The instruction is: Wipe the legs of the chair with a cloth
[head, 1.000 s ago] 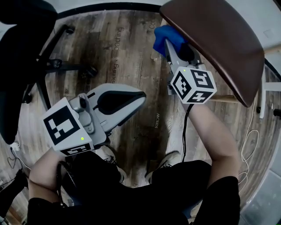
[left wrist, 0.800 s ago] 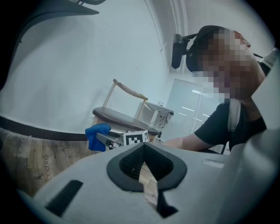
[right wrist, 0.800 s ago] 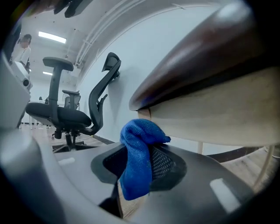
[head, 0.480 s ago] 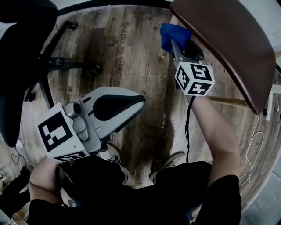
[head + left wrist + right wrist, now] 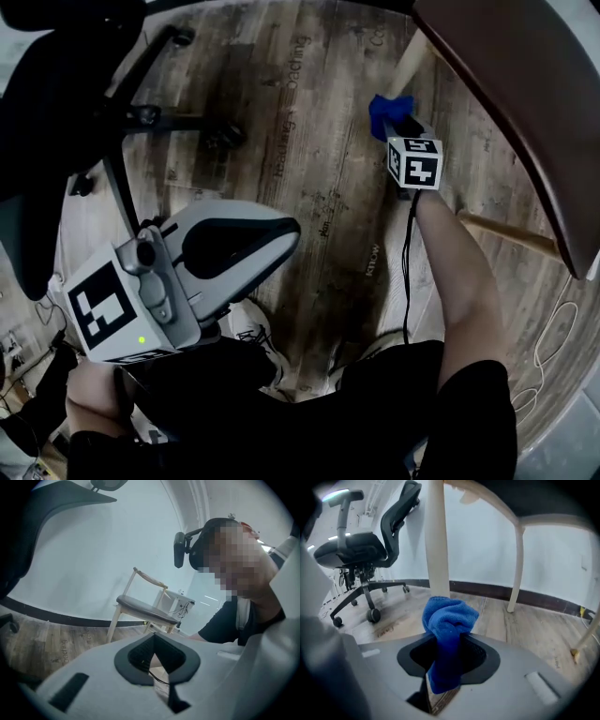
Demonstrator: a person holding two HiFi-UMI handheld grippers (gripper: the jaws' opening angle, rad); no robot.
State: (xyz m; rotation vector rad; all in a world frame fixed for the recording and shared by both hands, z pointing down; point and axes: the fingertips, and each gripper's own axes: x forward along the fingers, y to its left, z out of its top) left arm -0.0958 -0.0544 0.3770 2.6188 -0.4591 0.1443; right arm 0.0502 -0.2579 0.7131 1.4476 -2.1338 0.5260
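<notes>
**Blue cloth held at a chair leg**

The right gripper (image 5: pixel 449 644) is clamped on a bunched blue cloth (image 5: pixel 449 616), which sticks up out of its jaws. The cloth sits directly in front of a pale wooden chair leg (image 5: pixel 437 536), low down near the wood floor (image 5: pixel 525 620). Whether cloth and leg actually touch is unclear. In the head view, the dark brown chair seat (image 5: pixel 506 103) fills the upper right, just beside that gripper. The left gripper (image 5: pixel 154 641) is close to the person's body, its jaws closed together with nothing between them. A black office chair (image 5: pixel 361 541) stands off to the left.
</notes>
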